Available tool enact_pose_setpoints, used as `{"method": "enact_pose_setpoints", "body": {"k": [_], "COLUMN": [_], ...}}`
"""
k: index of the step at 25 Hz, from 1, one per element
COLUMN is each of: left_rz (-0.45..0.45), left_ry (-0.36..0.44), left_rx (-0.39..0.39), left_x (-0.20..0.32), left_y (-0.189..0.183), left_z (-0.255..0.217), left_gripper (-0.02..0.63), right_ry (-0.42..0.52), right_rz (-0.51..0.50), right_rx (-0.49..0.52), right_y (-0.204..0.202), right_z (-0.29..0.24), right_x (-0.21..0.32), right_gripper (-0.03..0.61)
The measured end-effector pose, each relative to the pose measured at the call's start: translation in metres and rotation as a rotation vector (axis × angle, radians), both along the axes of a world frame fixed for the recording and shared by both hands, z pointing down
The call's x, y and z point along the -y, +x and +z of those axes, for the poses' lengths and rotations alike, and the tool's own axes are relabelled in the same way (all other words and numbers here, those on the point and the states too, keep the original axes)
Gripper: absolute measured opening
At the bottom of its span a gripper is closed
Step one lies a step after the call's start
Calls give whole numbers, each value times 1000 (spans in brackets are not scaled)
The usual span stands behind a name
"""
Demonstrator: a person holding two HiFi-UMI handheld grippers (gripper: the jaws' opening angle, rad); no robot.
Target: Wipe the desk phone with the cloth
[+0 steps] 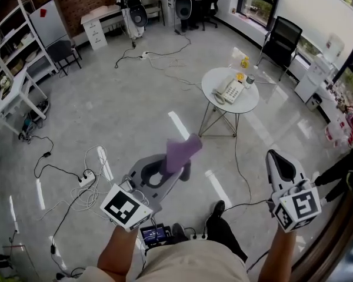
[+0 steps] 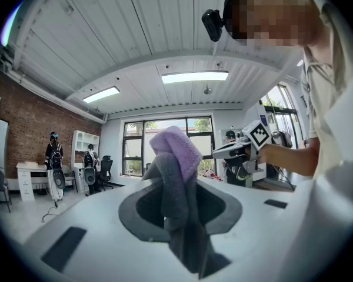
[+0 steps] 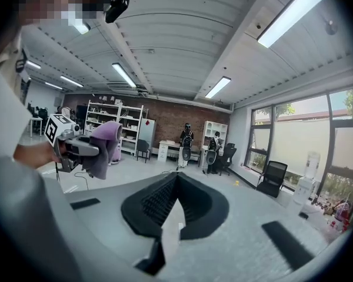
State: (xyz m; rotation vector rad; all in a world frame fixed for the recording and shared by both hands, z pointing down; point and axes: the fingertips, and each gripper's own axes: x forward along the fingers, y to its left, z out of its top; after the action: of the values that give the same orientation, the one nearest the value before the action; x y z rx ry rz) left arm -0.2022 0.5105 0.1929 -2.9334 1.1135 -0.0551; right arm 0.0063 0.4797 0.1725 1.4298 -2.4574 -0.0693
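Loose cables and a power strip (image 1: 86, 177) lie across the floor around the person, so walking over to the round tabletop (image 1: 210, 78) could snag a foot. On that small tabletop the desk phone (image 1: 230, 90) sits close to a small cup-like thing (image 1: 250, 81) and something yellow (image 1: 240, 76). A broad wipe could knock those off or drag the handset loose. The purple cloth (image 1: 182, 153) hangs from a narrow pinch and might slip out under rubbing. The left tongs (image 2: 177, 187) are clamped on that cloth. The right tongs (image 3: 175, 184) are closed together, holding nothing. The phone lies well apart from both, ahead and roughly between them.
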Motion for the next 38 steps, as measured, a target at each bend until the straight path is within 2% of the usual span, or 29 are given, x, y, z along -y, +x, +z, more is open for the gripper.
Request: {"method": "enact_pose_setpoints", "body": {"k": [7, 10, 20, 23, 29, 33, 38], "left_rz": [-70, -85, -129, -153, -164, -164, -135], "left_ry": [-2, -31, -50, -25, -20, 10, -9], "left_rx": [38, 56, 78, 91, 108, 115, 130], "left_x": [43, 70, 171, 200, 236, 257, 279], "left_y": [9, 28, 106, 126, 172, 204, 227], "left_z": [1, 8, 10, 2, 0, -6, 3], "left_gripper": [91, 91, 91, 91, 91, 91, 91], "right_ry": [-5, -15, -50, -52, -48, -44, -48], "right_rz": [-58, -81, -154, -168, -180, -181, -167], "right_rx": [36, 53, 76, 83, 111, 117, 132], "right_y": [11, 30, 93, 113, 158, 187, 205], "right_z": [6, 14, 31, 29, 31, 34, 39], "right_x": [60, 91, 201, 229, 262, 282, 297], "right_gripper": [-6, -6, -6, -6, -6, -6, -6]}}
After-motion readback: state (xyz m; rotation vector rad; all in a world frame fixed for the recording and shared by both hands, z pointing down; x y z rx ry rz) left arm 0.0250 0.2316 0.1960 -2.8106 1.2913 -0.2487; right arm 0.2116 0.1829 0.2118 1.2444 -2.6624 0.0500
